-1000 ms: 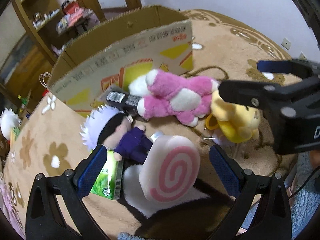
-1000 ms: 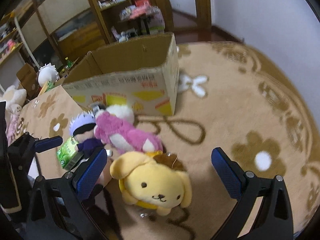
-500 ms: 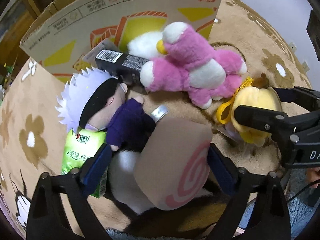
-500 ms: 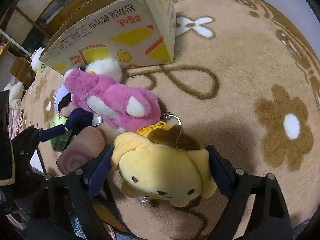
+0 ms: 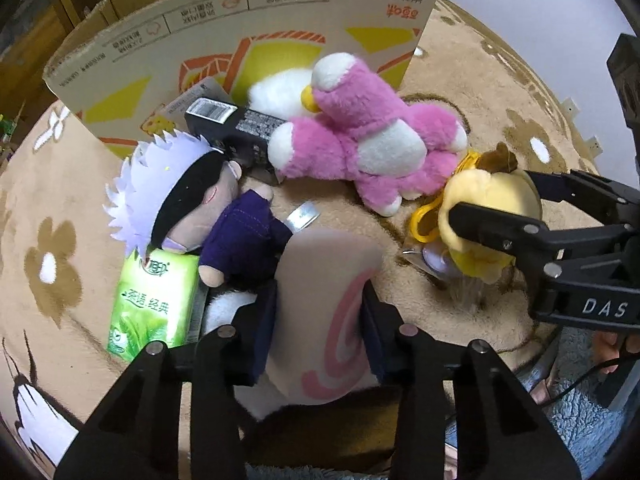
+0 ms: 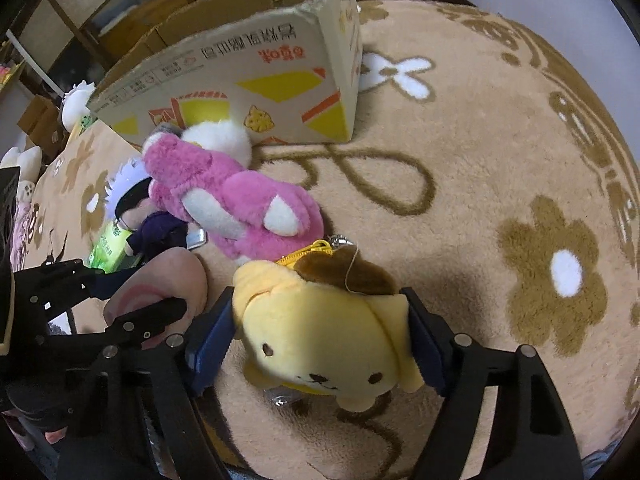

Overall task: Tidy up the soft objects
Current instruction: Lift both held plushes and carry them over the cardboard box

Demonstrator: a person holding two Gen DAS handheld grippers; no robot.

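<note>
A cardboard box (image 5: 240, 40) stands on the flowered rug (image 6: 500, 200). Against the box's front wall lies a pink plush (image 5: 360, 144), with a white-haired doll (image 5: 192, 204) beside it, resting on a green tissue pack (image 5: 152, 300). Nearer than the pink plush, the right gripper (image 6: 320, 340) has its fingers (image 6: 208, 344) pressed against a yellow dog plush (image 6: 324, 332). The left gripper (image 5: 320, 332) clamps a pink swirl cushion (image 5: 324, 312).

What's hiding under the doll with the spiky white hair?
A green tissue pack sticks out from under the spiky-haired doll; its head rests on the pack's top end. Whatever else lies beneath its purple body is covered.
</note>
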